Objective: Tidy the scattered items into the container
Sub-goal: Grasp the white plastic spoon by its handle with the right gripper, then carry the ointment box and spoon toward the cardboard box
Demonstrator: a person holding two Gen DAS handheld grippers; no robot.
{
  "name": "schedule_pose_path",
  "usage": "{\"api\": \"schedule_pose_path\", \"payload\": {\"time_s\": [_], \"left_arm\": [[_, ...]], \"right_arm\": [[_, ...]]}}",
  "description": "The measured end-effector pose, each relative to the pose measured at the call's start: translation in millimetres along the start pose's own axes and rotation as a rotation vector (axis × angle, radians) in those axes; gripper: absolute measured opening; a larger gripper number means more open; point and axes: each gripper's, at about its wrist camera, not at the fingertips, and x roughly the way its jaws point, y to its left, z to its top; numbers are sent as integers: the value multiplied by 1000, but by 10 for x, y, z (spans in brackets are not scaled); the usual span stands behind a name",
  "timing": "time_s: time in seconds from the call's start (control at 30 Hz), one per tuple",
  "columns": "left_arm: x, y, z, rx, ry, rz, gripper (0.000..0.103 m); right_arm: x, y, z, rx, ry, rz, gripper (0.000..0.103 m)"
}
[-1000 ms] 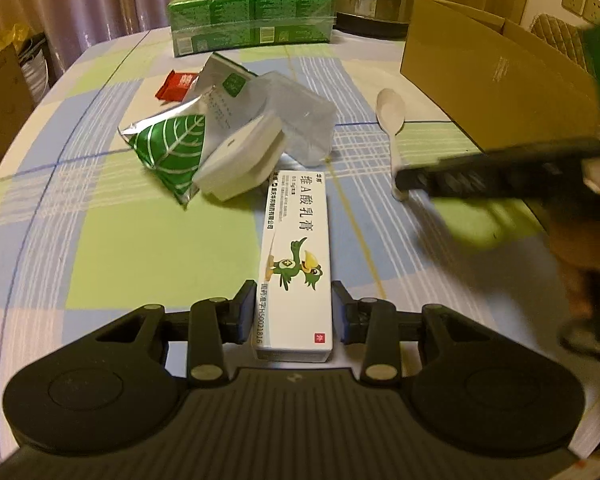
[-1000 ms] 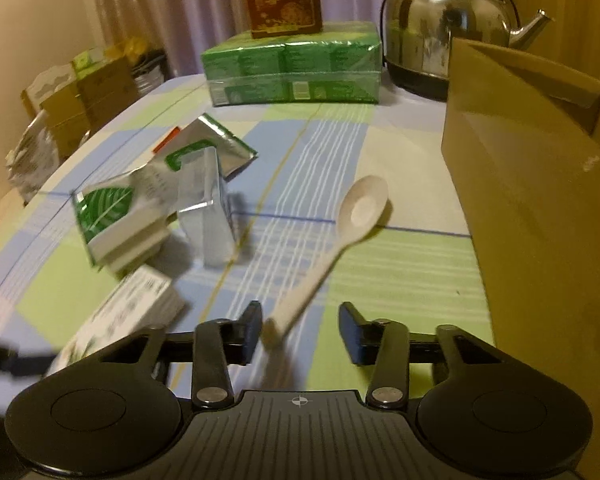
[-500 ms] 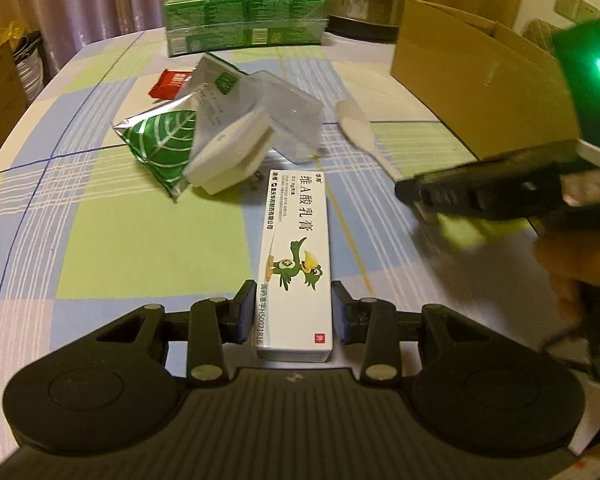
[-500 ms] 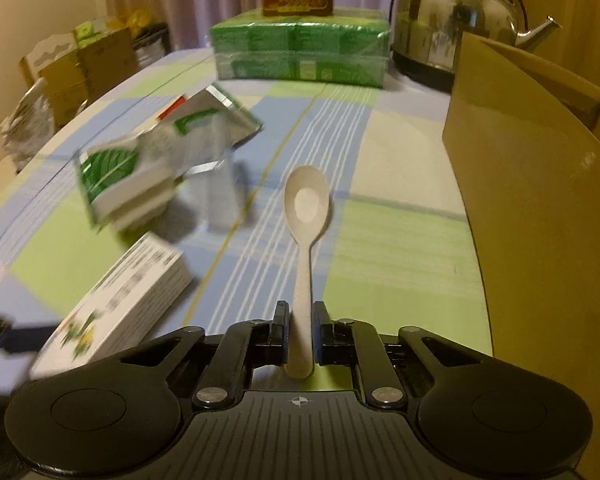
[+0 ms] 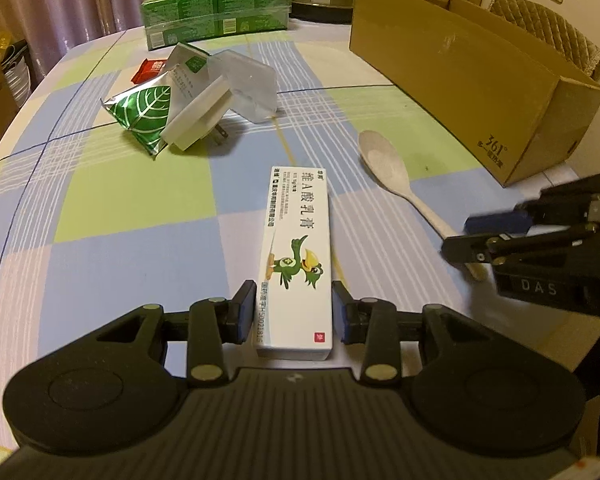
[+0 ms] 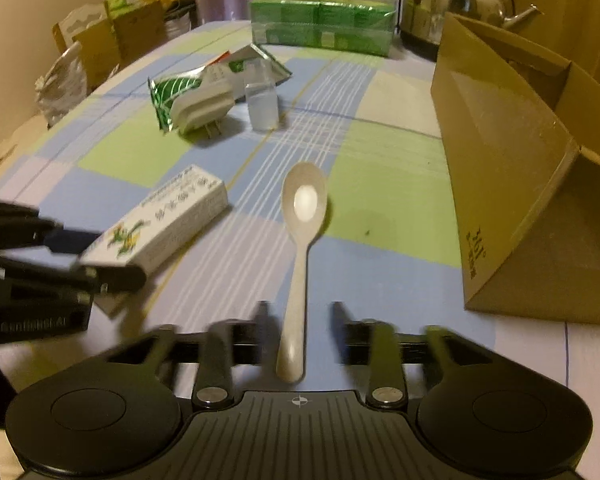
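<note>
A white ointment box (image 5: 296, 256) with a green bird print lies lengthwise between the fingers of my left gripper (image 5: 294, 312), which is shut on its near end; the right wrist view shows this box (image 6: 160, 220) at left. A cream plastic spoon (image 6: 304, 208) rests on the checked tablecloth with its handle pointing at me. My right gripper (image 6: 300, 320) stands open, its blurred fingers either side of the handle and apart from it. In the left wrist view the spoon (image 5: 384, 164) lies right of the ointment box. The open cardboard box (image 5: 460, 68) stands at the right.
A green leaf-print foil pouch (image 5: 140, 116), a white plug adapter (image 5: 196, 120), a clear plastic case (image 5: 248, 84) and a red sachet (image 5: 148, 70) are clustered mid-table. Green wrapped packs (image 5: 216, 12) and a steel kettle (image 6: 456, 4) stand at the back. The table edge runs near right.
My right gripper closed on the spoon handle half a second ago and has now opened. My left gripper has drawn the ointment box back from the plug adapter.
</note>
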Motion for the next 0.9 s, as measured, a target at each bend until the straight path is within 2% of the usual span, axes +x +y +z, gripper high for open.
{"api": "schedule_pose_path", "payload": {"time_s": [0.13,0.33,0.4,0.47,0.9], "left_arm": [[5,-8,54,16,-11,13,41],[161,-71,169,65,3,16,43],[229,-100,201,84,22,14,42],[247,-107,231,85,26,3,33],[173,68,177,30,41,-4,33]], "right_arm": [[38,-6,122,-3,-41,-9,44],[150,-76,222,12,-50,-10,46],[194,-98,241,16,-48,-8,47],[244,-113,266,18,-47,-3,47],[530,-92,449,10,-74,-13,46]]}}
